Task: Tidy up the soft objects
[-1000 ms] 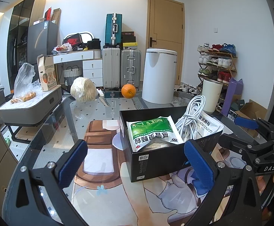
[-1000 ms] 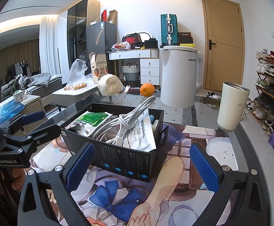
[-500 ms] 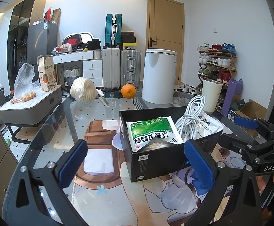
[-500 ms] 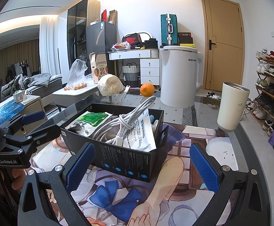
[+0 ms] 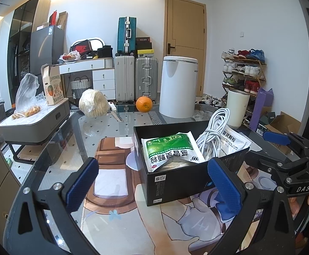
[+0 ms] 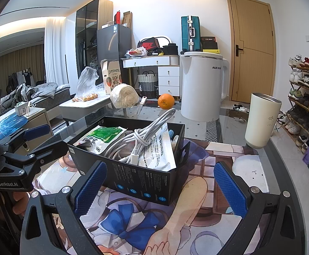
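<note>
Nothing has moved since before: both grippers, left gripper (image 5: 152, 182) and right gripper (image 6: 160, 183), hover with fingers apart, while the packets (image 5: 171, 150) and cable (image 5: 213, 136) lie inside the black box (image 5: 186, 182).

black box (image 5: 175, 182) | green-white packet (image 5: 171, 150) | white cable (image 6: 141, 136) | orange fruit (image 5: 144, 104)

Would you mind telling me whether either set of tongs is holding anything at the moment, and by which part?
Nothing is held. The left tongs and right tongs are both open, poised short of the black box.
</note>
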